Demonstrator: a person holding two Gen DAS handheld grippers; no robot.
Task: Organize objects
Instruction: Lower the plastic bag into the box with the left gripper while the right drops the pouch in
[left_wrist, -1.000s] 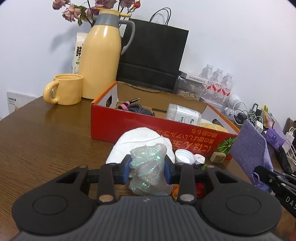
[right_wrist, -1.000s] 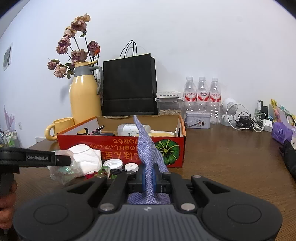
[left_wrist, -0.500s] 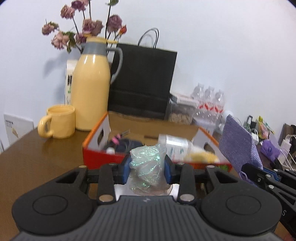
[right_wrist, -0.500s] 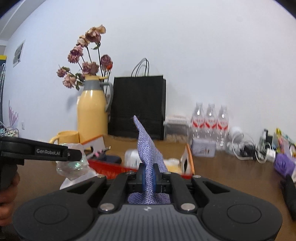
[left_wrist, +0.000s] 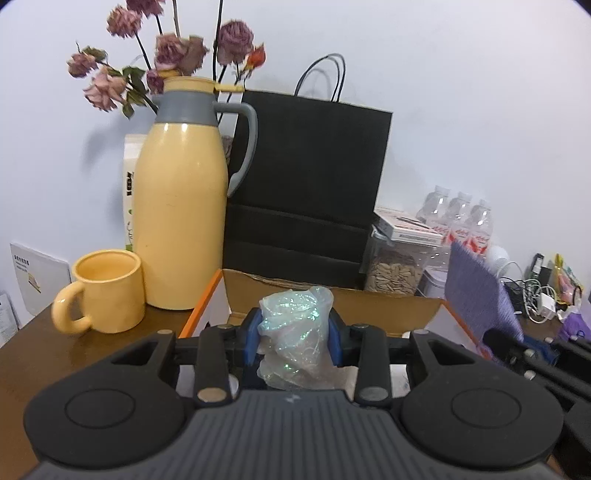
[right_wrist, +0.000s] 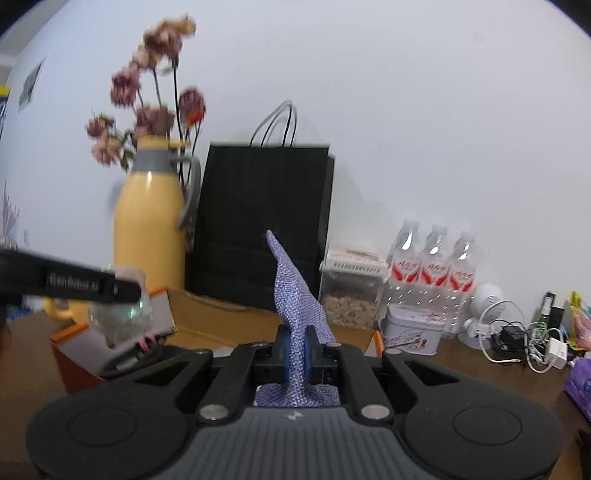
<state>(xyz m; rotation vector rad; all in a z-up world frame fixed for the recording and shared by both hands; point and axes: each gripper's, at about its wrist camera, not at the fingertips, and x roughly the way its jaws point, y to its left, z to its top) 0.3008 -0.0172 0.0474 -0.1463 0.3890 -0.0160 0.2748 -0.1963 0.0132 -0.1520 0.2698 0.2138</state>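
My left gripper (left_wrist: 293, 336) is shut on a crumpled iridescent plastic bag (left_wrist: 295, 332) and holds it in the air over the near edge of the open red-orange cardboard box (left_wrist: 207, 306). My right gripper (right_wrist: 297, 350) is shut on a purple woven pouch (right_wrist: 295, 291) that sticks up between the pads. The pouch also shows in the left wrist view (left_wrist: 476, 295). The left gripper and its bag show at the left of the right wrist view (right_wrist: 122, 314), above the box's left end (right_wrist: 66, 339). Most of the box's inside is hidden by the grippers.
A yellow thermos jug (left_wrist: 181, 221) with dried roses, a yellow mug (left_wrist: 107, 291) and a black paper bag (left_wrist: 306, 192) stand behind the box. A jar of seeds (left_wrist: 395, 269), water bottles (right_wrist: 432, 266), a tin (right_wrist: 413, 328) and tangled cables (right_wrist: 524, 339) line the back right.
Both grippers have risen from table level and moved forward toward the box, each still holding its item. The items left on the table have dropped out of view.
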